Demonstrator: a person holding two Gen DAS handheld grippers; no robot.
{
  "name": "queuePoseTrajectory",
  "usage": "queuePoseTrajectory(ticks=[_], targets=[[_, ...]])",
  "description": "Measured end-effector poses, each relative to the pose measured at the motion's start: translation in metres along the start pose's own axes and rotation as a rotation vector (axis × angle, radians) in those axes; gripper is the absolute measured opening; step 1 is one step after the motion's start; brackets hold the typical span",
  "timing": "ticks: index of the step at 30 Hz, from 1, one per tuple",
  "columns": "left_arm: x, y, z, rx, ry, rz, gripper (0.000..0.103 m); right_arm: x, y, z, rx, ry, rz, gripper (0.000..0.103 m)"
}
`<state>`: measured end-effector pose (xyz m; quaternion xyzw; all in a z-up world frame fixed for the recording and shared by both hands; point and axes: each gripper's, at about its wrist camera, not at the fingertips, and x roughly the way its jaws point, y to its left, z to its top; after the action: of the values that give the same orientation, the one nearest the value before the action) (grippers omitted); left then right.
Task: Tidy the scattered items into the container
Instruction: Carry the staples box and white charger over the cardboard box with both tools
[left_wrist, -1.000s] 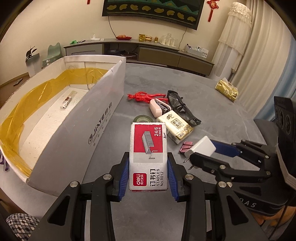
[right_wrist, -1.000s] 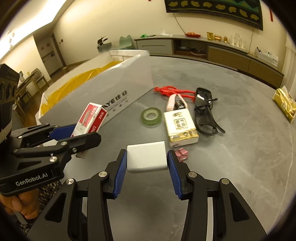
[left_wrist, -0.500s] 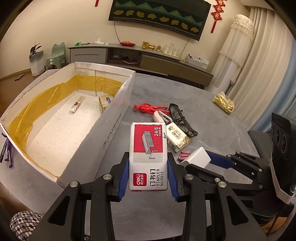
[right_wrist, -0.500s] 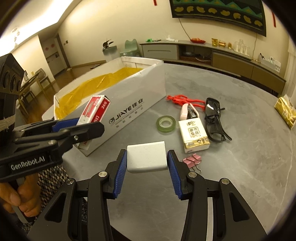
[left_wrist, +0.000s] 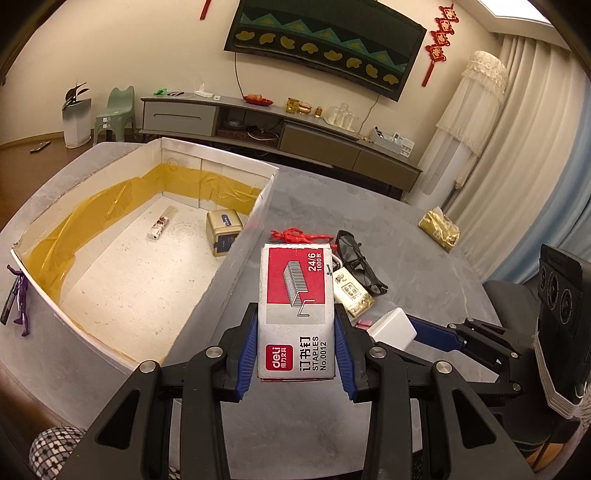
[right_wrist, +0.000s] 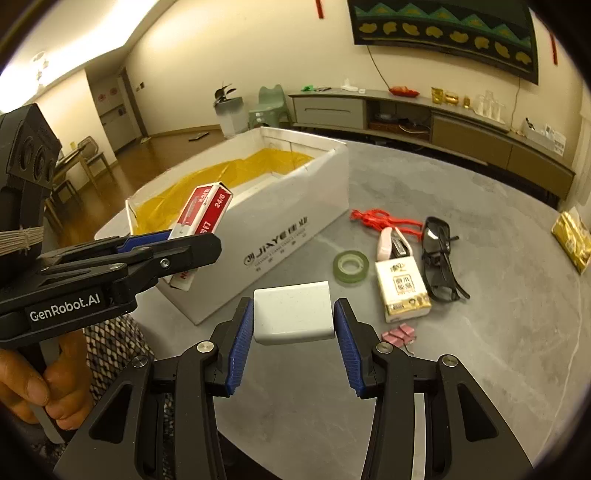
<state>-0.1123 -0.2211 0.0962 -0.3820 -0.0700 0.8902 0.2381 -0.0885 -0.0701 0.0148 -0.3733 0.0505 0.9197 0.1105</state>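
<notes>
Staples box (left_wrist: 296, 310) sits pinched between the pads of my left gripper (left_wrist: 296, 334), lifted above the table just beside the white container (left_wrist: 236, 254)'s near wall, not yet over its opening. My right gripper (right_wrist: 293, 332) is clamped on a white block (right_wrist: 293, 313), also in the air. If I release now, I judge the box would hit the wall's rim or drop outside. Only the left wrist view shows the container's floor, with a small tin (left_wrist: 223, 237) and a tube (left_wrist: 158, 228) already in it; the right wrist view alone shows the tape roll (right_wrist: 351, 266) on the table.
</notes>
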Motion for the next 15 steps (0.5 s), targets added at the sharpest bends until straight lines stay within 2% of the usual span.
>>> queuePoseTrajectory(ticks=[15], targets=[[-0.024,0.025,0.017,-0.035,-0.055,-0.003,0.039,0.000,0.026,0.031,-0.065,-0.020,0.002,0.047]])
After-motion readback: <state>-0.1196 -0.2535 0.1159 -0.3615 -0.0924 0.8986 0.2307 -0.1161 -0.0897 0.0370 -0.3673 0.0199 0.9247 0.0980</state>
